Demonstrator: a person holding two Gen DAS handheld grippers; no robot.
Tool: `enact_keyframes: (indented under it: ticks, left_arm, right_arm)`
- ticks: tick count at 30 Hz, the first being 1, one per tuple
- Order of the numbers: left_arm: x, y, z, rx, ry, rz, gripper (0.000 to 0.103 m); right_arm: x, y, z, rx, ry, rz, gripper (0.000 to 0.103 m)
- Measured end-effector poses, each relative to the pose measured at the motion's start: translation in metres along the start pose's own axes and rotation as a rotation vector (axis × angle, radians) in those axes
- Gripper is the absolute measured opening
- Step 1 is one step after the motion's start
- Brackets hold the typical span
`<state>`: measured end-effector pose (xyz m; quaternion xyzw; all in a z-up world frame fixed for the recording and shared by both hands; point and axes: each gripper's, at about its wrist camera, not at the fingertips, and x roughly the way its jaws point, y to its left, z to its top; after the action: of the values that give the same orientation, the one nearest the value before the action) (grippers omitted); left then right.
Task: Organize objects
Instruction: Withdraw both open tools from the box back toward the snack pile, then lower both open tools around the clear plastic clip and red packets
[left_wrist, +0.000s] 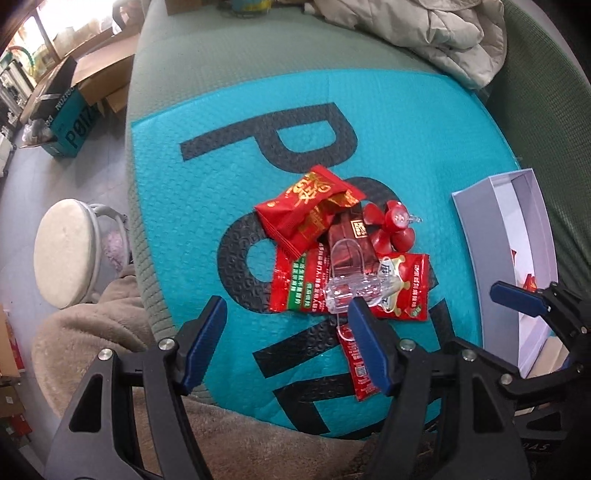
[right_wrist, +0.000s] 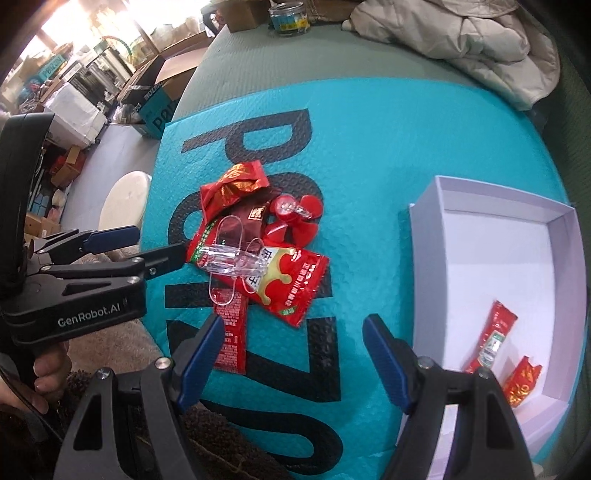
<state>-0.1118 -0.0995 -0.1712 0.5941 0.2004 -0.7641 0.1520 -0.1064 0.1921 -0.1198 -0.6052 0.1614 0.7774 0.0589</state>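
The open, empty left gripper (left_wrist: 286, 314) hangs nearest the snack pile (left_wrist: 332, 251) mid-mat, the open right gripper (right_wrist: 293, 332) beside the box (right_wrist: 436, 206) (mat's right edge).

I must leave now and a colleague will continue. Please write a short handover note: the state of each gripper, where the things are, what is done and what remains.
Left gripper: open, empty, above the near edge of the pile.
Right gripper: open, empty, between the pile and the white box.
Pile on the teal mat: red snack packets, a clear plastic clip on top, a red fan-shaped toy.
Done: two red packets lie in the box.
Left: the rest of the pile, apparently to go into the box too.
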Motion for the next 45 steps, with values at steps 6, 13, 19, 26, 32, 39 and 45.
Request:
enact_keyframes:
  ticks: [6,13,19,26,32,39,45]
  left_arm:
    - [0.008,0.005,0.003,-0.001,0.03,-0.005,0.067]
    - [0.008,0.014,0.008,0.029,0.029,-0.014,0.067]
    - [0.012,0.025,0.012,0.056,0.038,-0.011,0.067]
    - [0.018,0.039,0.02,0.065,0.044,-0.025,0.067]
    - [0.028,0.026,0.03,0.128,0.05,-0.053,0.067]
    - [0.036,0.012,0.053,0.203,0.04,-0.066,0.067]
    - [0.05,0.0,0.069,0.246,0.058,-0.09,0.067]
  right_arm:
    - [0.01,0.003,0.006,-0.007,0.013,0.044,0.078]
    - [0.025,0.013,0.019,-0.016,0.019,0.094,0.078]
    - [0.046,0.022,0.032,-0.027,0.047,0.103,0.078]
    - [0.064,0.033,0.042,-0.043,0.063,0.11,0.065]
    - [0.066,0.032,0.043,-0.058,0.069,0.067,0.051]
    - [0.065,0.027,0.043,-0.058,0.076,0.059,0.051]
    - [0.065,0.023,0.041,-0.055,0.079,0.076,0.051]
